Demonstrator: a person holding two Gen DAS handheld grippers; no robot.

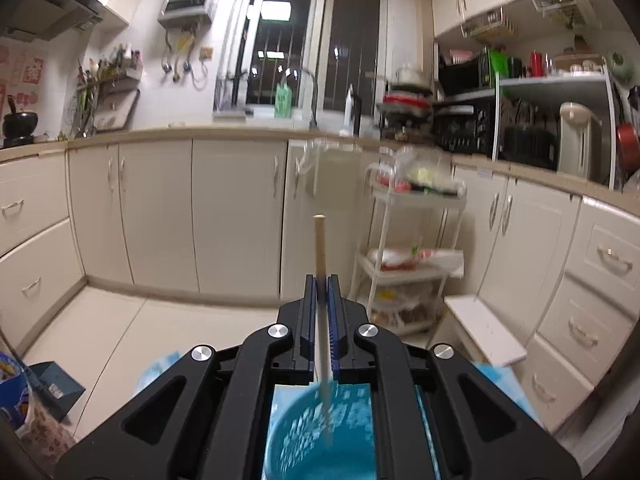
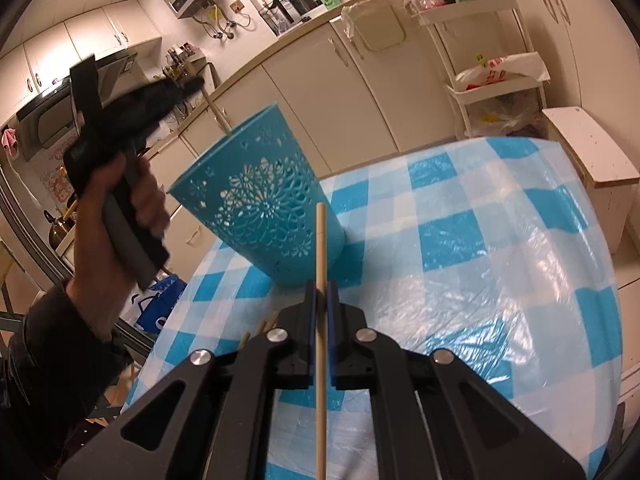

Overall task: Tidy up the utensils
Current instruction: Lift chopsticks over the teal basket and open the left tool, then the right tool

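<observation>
Each gripper is clamping a single wooden chopstick, and the step in hand looks like dropping them one at a time into the teal utensil holder [image 2: 260, 200] standing on the table. The left gripper [image 1: 322, 280] is pinching its chopstick [image 1: 320, 248] with the jaws narrowed right down on the shaft, the lower tip dipping over the holder's open mouth [image 1: 320, 440], which is showing directly beneath it. Seen from the right side, that same left gripper [image 2: 192, 85] is hanging over the far left rim, gripped by the person's hand [image 2: 132, 196]. The right gripper [image 2: 321, 284] is squeezing its own chopstick [image 2: 320, 280] just as tightly, waiting on the near side of the holder. My guess is the left stick needs lowering further inside the rim before the jaws let go, then the right follows. The holder is a tapered, smooth-walled cup pierced with a lacy floral cut-out pattern. The chopsticks are slim, pale, round, matte rods. The tablecloth [image 2: 480, 240] is a blue-and-white check under glossy, wrinkled clear plastic. A few more chopsticks [image 2: 260, 328] are lying at the near left table edge.
</observation>
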